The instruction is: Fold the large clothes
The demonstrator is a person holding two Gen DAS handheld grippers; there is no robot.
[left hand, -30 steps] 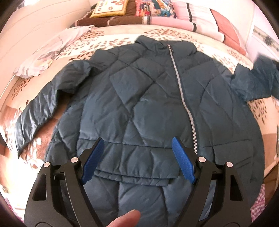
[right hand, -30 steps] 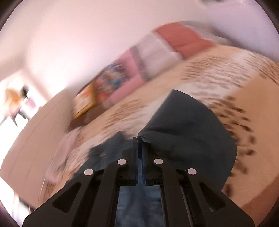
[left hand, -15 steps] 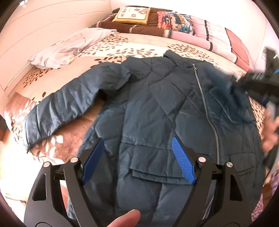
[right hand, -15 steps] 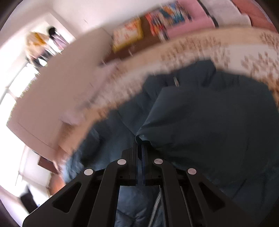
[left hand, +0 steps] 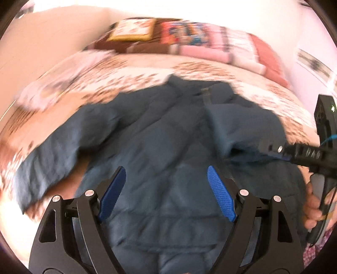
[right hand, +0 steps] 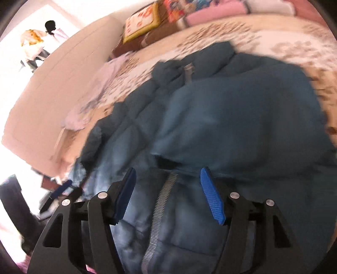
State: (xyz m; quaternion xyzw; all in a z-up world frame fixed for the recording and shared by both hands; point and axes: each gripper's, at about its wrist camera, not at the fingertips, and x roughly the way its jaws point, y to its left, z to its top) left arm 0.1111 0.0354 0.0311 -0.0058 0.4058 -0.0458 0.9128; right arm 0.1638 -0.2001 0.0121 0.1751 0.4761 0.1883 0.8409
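Dark teal quilted jacket (left hand: 160, 134) flat on bed (left hand: 130, 69), zipper (right hand: 162, 202) centre frame, right-side sleeve folded inward; both tongs (left hand: 166, 191) (right hand: 168, 194) apart, empty.

You are looking across a bed (left hand: 210, 69) covered in a cream spread printed with brown leaves. At its far end, pillows (left hand: 238, 48) in pink, white and coral lie in a row beside a yellow-edged cushion (left hand: 132, 29). A pale wall (left hand: 210, 10) rises behind them. To your left runs a cream panel (right hand: 52, 80), and strong daylight floods a bright opening (right hand: 19, 27) past it.
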